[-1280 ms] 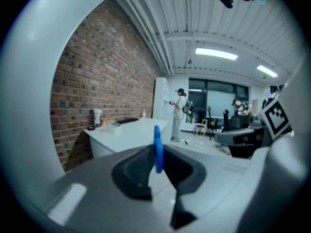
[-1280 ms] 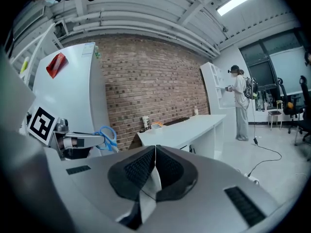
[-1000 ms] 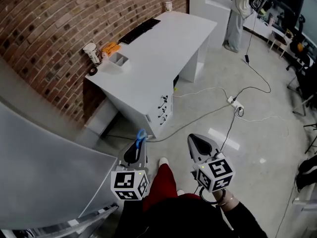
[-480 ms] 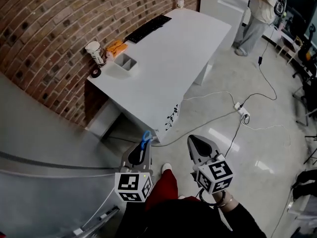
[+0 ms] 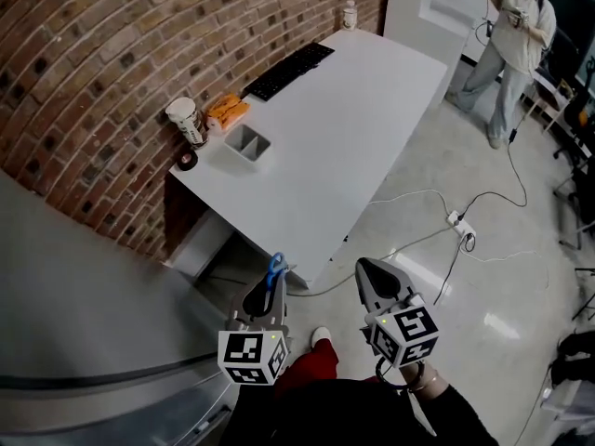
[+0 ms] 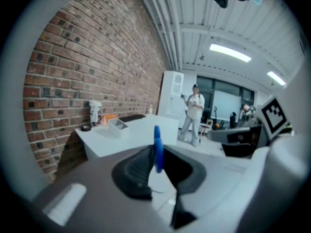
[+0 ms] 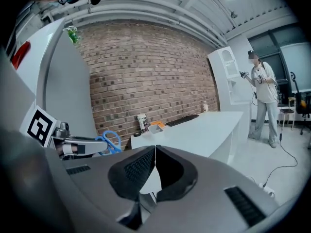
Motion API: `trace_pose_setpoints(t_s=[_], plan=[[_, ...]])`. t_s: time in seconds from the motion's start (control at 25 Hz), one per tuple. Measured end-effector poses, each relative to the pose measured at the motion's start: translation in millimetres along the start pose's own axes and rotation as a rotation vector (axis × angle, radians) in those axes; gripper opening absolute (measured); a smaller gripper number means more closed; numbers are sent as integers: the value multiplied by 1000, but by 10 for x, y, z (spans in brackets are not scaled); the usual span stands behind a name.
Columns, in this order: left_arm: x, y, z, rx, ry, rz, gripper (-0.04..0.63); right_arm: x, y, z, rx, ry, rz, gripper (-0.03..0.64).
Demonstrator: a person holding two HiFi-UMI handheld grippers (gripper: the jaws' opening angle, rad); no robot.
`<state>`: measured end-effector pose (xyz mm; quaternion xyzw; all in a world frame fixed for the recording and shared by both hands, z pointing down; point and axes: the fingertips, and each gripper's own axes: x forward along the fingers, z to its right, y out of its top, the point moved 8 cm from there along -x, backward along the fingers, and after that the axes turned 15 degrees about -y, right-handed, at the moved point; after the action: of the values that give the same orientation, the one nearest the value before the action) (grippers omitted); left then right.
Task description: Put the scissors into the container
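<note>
My left gripper (image 5: 268,284) is shut on blue-handled scissors (image 5: 276,268), whose handle loops stick out past the jaw tips. In the left gripper view the scissors (image 6: 157,148) stand edge-on between the pads of the left gripper (image 6: 154,166). The right gripper view shows the scissors (image 7: 109,141) at the left. My right gripper (image 5: 373,271) is shut with nothing in it; its pads meet in its own view (image 7: 155,152). The grey two-compartment container (image 5: 247,147) sits on the white table (image 5: 372,128) ahead, far from both grippers.
Beside the container by the brick wall are a paper cup (image 5: 188,119), a black tape roll (image 5: 188,160) and an orange packet (image 5: 228,111). A keyboard (image 5: 288,70) lies further back. Cables and a power strip (image 5: 457,221) lie on the floor. A person (image 5: 511,45) stands beyond the table.
Both grippers have travelled forward toward the white table, which now lies closer, the scissors staying in the left one. The person in the background has shifted right.
</note>
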<state>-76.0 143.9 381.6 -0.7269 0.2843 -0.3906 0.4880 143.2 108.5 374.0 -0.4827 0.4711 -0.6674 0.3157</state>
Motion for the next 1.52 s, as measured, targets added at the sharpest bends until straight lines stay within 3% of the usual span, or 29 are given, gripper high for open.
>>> trace_pose_setpoints(t_s=[0.68, 1.52], plan=[[201, 287, -539, -22, -15, 75, 46, 475, 205, -102, -17, -29, -9, 9], [701, 550, -1086, -73, 191, 100, 46, 1658, 607, 64, -42, 146, -21, 9]])
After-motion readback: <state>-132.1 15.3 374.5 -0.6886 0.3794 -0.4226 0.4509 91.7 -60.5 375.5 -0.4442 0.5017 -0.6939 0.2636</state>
